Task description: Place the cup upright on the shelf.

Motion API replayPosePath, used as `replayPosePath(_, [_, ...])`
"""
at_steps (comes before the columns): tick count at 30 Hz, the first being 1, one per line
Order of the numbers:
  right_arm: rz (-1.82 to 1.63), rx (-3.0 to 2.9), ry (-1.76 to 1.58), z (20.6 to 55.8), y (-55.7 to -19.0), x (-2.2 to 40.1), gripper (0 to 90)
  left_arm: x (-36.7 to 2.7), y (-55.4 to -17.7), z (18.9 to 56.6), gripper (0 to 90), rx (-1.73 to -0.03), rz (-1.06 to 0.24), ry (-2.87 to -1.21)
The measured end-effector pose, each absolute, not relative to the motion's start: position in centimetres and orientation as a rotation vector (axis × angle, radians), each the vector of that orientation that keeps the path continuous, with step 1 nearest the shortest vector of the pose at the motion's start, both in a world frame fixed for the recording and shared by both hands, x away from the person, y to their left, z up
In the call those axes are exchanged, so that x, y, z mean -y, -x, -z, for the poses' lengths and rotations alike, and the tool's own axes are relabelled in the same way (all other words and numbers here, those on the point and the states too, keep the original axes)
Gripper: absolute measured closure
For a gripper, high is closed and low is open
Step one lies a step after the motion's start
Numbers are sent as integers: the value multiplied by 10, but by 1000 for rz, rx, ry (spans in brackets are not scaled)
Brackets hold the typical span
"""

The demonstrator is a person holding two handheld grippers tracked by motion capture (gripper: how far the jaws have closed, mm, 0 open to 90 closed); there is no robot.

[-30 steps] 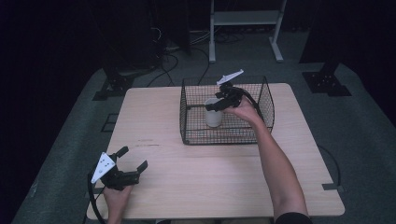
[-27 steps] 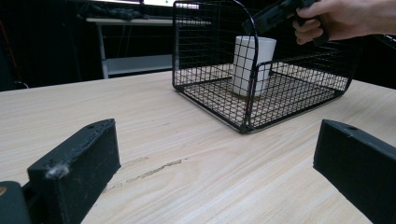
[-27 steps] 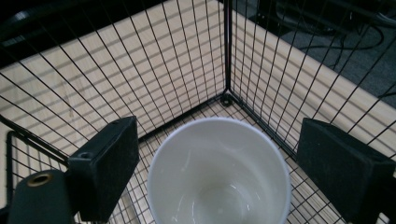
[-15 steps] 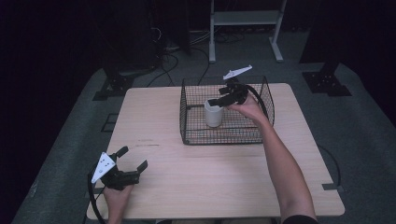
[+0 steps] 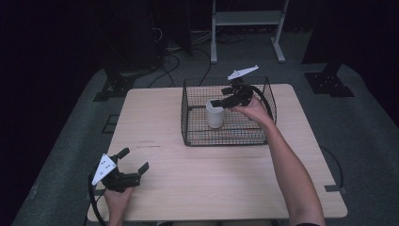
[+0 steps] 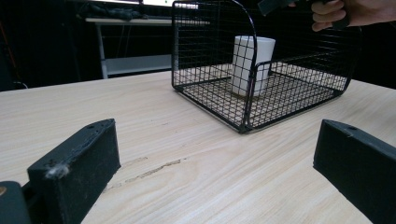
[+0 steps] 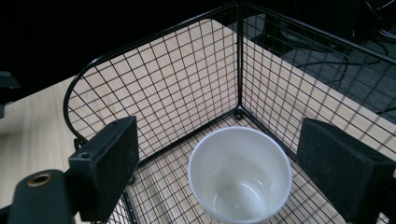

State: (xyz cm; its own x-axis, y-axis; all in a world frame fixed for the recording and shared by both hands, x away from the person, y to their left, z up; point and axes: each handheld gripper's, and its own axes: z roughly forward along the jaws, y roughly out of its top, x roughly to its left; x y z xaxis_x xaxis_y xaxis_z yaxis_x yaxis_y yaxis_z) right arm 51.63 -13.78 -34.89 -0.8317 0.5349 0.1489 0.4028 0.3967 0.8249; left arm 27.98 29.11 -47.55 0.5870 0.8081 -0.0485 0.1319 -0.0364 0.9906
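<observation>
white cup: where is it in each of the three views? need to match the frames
High view: the white cup stands upright in the left part of the wire basket, right of centre in the picture.
Left gripper view: upper centre, behind the basket's near mesh.
Right gripper view: bottom centre, seen from above, its empty inside showing.
Shared landmark: the black wire basket around the cup.

Table (image 5: 169,122): pale wooden top with rounded corners, standing on grey carpeted floor (image 5: 357,122). Directly on it: one black wire basket (image 5: 226,136), set toward the far side right of centre, and the left gripper (image 5: 134,168), resting near the near-left corner, well apart from the basket.
</observation>
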Motion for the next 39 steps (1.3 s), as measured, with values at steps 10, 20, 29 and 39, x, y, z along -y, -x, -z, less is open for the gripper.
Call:
replayPosePath(10, [-1439, -2513, -870, 348, -509, 148, 124, -291, -280, 476, 0, -827, -660, -1533])
replayPosePath(20, [-1445, -2529, -847, 350, -493, 155, 129, -291, -280, 476, 0, -824, -665, -1533])
replayPosePath(29, [-1471, -2527, -846, 351, -483, 166, 129, -290, -280, 476, 0, -826, -668, -1537])
replayPosePath(39, [-1473, -2549, -825, 351, -468, 172, 128, -290, -280, 476, 0, -825, -669, -1539])
